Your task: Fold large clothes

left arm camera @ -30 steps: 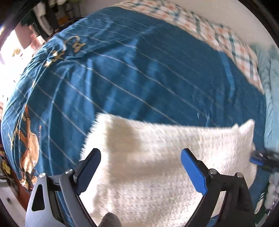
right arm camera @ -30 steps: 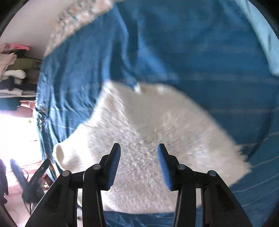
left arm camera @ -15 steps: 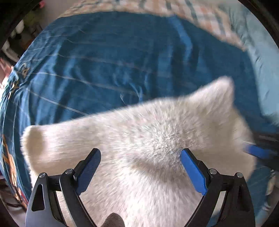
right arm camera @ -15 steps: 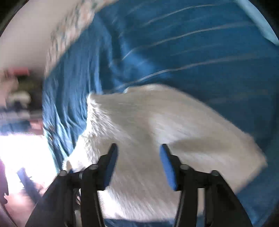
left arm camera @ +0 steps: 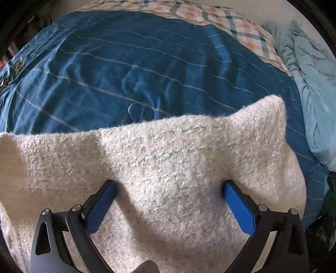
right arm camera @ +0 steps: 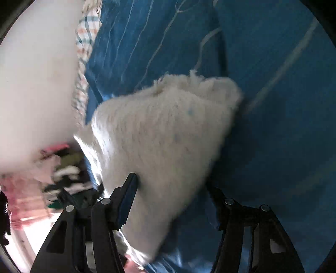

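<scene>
Across the bed: blue bedspread [left arm camera: 130, 69], pale thin stripes, creased, filling most of both views. On top of it, toward the near edge: cream fuzzy sweater [left arm camera: 163, 168], knitted, lying in a broad folded slab; one corner stands up in a point at the far right in the left wrist view. Same sweater in the right wrist view [right arm camera: 168, 134], blurred, rising as a wedge between the fingers, blue cloth on its right. Along the far edge of the bedspread: checked sheet [left arm camera: 229, 19], orange, teal and white. Beside the bedspread on the right: pale blue quilt [left arm camera: 310, 88], rumpled. At left in the right wrist view: white wall [right arm camera: 35, 79], with a blurred heap of clothes [right arm camera: 63, 174] below it.

Left gripper [left arm camera: 170, 208]: blue-padded fingers spread wide apart over the sweater, nothing pinched between them. Right gripper [right arm camera: 174, 203]: fingers apart, sweater fabric lying between them; left finger's pad touches the fabric, right finger mostly hidden behind the cloth.
</scene>
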The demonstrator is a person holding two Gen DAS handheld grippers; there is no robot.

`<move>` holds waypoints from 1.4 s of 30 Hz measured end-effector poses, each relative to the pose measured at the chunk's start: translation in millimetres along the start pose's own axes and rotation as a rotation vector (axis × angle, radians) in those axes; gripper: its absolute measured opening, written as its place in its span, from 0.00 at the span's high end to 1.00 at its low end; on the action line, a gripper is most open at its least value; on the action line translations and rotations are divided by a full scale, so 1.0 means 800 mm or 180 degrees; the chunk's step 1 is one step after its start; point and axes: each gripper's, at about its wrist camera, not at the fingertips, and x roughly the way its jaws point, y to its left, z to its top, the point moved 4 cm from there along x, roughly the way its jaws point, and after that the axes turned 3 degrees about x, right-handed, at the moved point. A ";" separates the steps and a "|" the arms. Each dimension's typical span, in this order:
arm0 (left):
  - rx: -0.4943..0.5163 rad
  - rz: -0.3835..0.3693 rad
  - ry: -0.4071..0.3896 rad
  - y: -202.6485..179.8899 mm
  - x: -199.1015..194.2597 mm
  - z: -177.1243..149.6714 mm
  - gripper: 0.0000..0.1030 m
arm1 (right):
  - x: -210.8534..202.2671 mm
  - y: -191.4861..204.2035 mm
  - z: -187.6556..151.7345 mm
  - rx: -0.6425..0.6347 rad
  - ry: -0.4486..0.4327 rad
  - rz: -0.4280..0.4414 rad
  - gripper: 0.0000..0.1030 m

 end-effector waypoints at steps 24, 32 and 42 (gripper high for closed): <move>-0.0528 -0.0093 0.0311 0.031 -0.021 -0.008 0.00 | 0.029 0.199 -0.044 -0.1088 0.0125 0.0386 0.76; -0.1083 0.0025 0.0420 0.125 -0.093 -0.061 0.00 | 0.030 0.290 -0.134 -0.1646 0.0296 0.0299 0.75; -0.2180 0.0519 0.0173 0.340 -0.235 -0.179 0.00 | 0.191 0.346 -0.381 -0.2425 0.1300 -0.0014 0.76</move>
